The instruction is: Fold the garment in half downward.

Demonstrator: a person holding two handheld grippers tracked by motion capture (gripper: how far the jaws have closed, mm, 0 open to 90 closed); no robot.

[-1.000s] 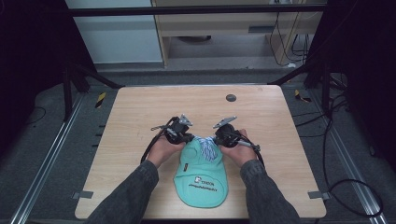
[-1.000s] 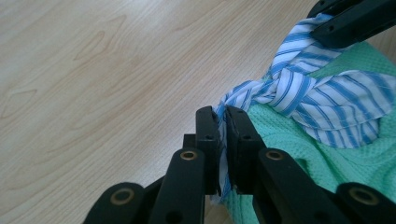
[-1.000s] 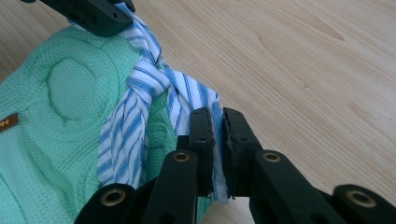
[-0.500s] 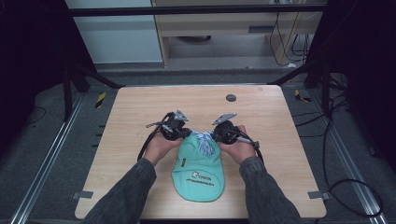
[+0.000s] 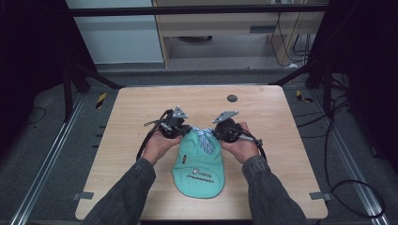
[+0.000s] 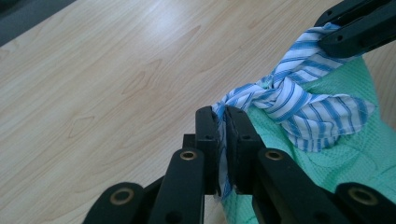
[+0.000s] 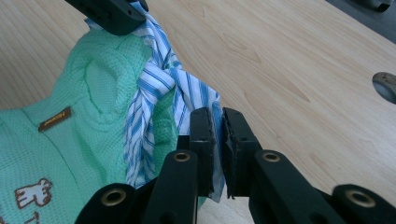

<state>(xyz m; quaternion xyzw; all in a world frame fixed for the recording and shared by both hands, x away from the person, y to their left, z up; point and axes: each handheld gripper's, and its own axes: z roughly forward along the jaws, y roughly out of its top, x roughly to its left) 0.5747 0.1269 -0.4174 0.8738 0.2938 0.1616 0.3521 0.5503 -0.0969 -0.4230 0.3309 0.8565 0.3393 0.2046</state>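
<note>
A small mint-green garment (image 5: 199,164) with a white printed logo lies near the table's front, its top end pulled up. A blue-and-white striped cloth (image 5: 204,140) is knotted at that top end. My left gripper (image 5: 182,133) is shut on the striped cloth's left corner (image 6: 243,100), and the pads (image 6: 205,135) pinch it tight. My right gripper (image 5: 217,134) is shut on the cloth's right edge (image 7: 159,88). In the left gripper view the right gripper's jaws (image 6: 359,23) reach in from the upper right. The green fabric (image 7: 84,126) hangs below the knot.
The wooden table (image 5: 141,108) has a round dark grommet (image 5: 232,98) near its far edge, also seen as a hole (image 7: 385,85). Black frame bars (image 5: 89,75) and cables (image 5: 347,183) flank the table.
Both hands have risen a little and drawn the garment's top end up with them. The jaws stay closed on the striped cloth.
</note>
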